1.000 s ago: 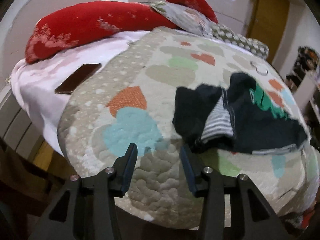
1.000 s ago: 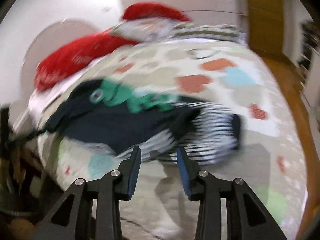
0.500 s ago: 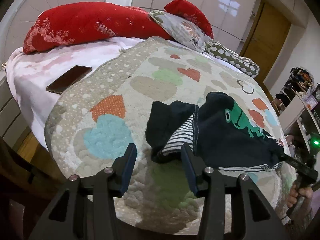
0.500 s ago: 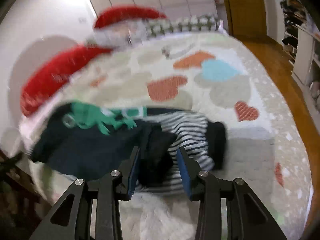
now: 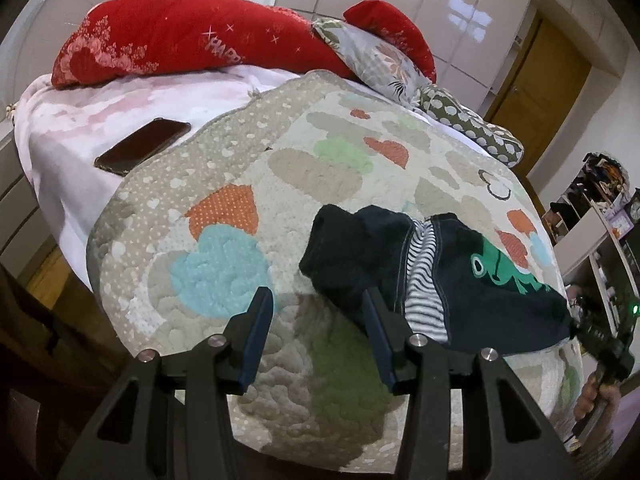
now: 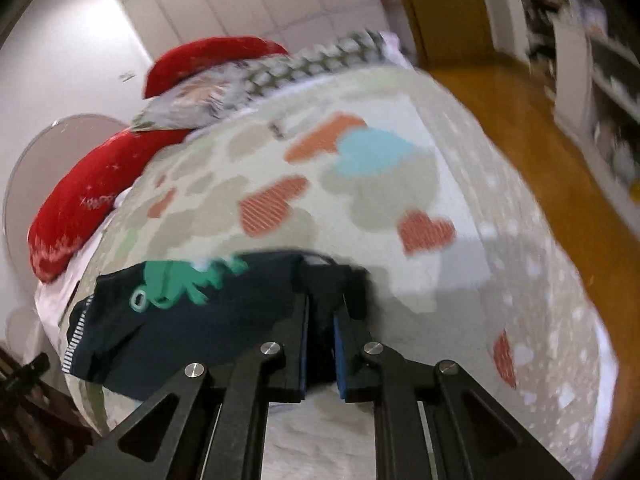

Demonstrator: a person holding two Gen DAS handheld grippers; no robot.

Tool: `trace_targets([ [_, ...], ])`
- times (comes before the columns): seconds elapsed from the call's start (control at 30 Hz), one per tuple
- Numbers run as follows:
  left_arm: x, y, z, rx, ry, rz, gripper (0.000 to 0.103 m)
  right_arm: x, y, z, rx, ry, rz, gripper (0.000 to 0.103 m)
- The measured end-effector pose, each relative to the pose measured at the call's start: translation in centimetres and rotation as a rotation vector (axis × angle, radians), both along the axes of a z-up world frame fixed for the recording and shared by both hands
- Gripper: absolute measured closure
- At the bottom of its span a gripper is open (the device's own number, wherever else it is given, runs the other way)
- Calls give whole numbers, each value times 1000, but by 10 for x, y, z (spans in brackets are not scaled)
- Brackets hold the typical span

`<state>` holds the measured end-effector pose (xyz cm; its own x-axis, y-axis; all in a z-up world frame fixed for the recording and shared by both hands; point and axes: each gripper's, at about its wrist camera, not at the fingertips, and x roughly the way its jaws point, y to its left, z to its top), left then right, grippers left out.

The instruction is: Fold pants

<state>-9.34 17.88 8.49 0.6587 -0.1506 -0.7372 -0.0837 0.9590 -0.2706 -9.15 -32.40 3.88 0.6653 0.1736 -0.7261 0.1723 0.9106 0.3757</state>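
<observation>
Since the earlier frames, the right gripper point(image 6: 322, 320) had swung onto the dark pants point(image 5: 460, 280) and its jaws had just been closing, now pinching dark cloth between the blue pads. The pants, navy with a green print and striped lining, lay crumpled at the centre right of the left wrist view, on a heart-patterned quilt point(image 5: 248, 184). The left gripper point(image 5: 316, 332) hovered with jaws apart, empty, its right finger at the pants' edge. A phone point(image 5: 142, 146) lay at the upper left.
</observation>
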Motion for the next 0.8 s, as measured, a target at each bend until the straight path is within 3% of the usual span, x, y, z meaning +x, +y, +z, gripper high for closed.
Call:
trace_targets([
  [0.07, 9, 0, 1, -4, 9, -4, 50, -6, -6, -7, 38, 5, -14, 73],
  [0.1, 16, 1, 2, -8, 11, -9, 49, -5, -7, -5, 43, -4, -17, 56],
  [0.13, 21, 0, 1, -12, 12, -13, 49, -8, -7, -2, 39, -22, -25, 45],
  [0.37, 98, -14, -22, -13, 115, -88, 42, -17, -6, 3, 51, -52, -41, 43],
  [0.4, 110, -21, -29, 22, 141, -101, 43, -17, -5, 3, 46, -50, -40, 43],
  [0.47, 126, -35, -39, 136, 170, -103, 70, -17, -3, -1, 33, -39, -41, 43],
  [0.5, 137, -43, -42, 238, 160, -88, 70, -16, -2, -3, 31, -33, -42, 43],
  [0.6, 156, -52, -48, 389, 128, -37, 70, -15, -4, -9, 42, -17, -46, 43],
  [0.73, 167, -54, -51, 385, 137, -30, 70, -13, -6, -13, 60, -17, -48, 42],
  [0.8, 160, -47, -46, 284, 129, -50, 69, -13, -5, -12, 60, -20, -46, 41],
])
